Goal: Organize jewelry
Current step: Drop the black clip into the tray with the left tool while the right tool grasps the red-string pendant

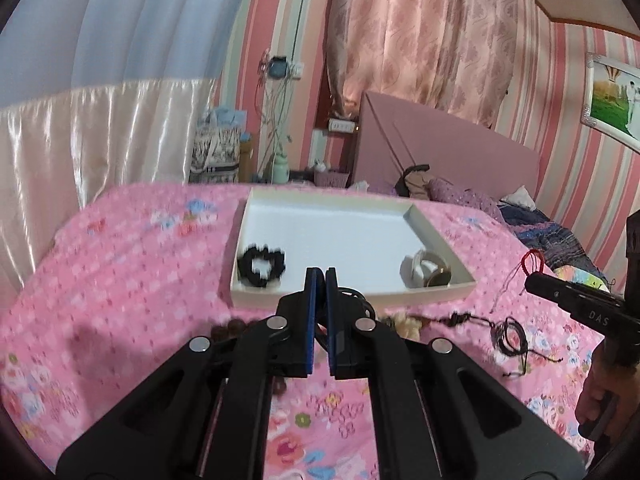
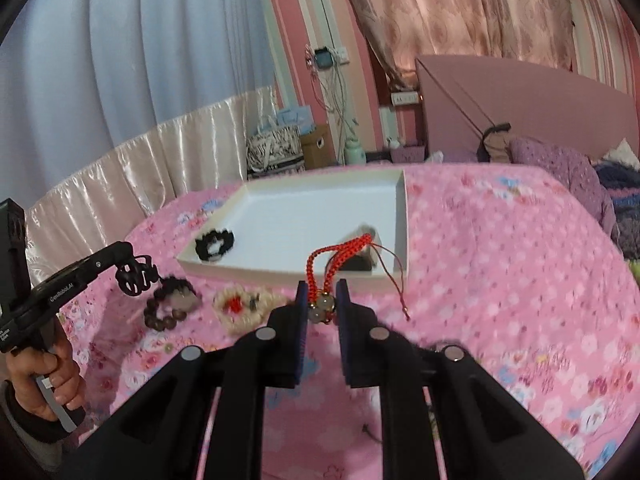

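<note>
A: What have I got?
B: My right gripper (image 2: 321, 300) pinches the red cord bracelet (image 2: 338, 258) by its beads so the loop clears the bedspread; my left gripper (image 1: 320, 280), pressed together, carries a black cord bracelet (image 2: 134, 274). Beyond the fingers, the white tray (image 2: 400, 216) waits.

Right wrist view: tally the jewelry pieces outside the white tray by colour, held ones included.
black cord piece in left hand-held gripper: 1
red braided bracelet in right hand-held gripper: 1
dark brown bead bracelet: 1
cream bead bracelet: 1
Total: 4
</note>
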A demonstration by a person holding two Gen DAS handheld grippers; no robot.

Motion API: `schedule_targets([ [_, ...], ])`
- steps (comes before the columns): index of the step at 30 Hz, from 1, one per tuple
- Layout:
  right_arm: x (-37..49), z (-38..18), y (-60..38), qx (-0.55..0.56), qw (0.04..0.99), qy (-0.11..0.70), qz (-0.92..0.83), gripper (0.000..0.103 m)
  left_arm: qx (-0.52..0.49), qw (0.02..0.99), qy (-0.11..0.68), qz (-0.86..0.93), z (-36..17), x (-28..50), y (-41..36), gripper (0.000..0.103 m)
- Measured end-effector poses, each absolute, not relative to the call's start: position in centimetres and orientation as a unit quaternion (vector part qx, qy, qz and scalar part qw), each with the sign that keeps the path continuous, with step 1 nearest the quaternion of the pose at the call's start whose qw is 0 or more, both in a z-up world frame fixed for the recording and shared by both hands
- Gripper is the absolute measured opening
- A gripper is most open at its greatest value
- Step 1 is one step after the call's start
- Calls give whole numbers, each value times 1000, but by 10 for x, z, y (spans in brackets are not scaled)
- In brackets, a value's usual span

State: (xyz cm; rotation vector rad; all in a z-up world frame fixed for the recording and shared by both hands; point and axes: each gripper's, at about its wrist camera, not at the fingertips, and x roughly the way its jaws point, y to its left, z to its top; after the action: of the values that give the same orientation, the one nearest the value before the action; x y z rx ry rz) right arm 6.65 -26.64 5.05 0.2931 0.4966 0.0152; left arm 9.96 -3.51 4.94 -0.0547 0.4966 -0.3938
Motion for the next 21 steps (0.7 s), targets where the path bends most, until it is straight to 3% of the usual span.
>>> schedule_targets([
  [21,116,81,-260,143,967,206,52,14,-61,948,225,-219,85,138,-34,2],
])
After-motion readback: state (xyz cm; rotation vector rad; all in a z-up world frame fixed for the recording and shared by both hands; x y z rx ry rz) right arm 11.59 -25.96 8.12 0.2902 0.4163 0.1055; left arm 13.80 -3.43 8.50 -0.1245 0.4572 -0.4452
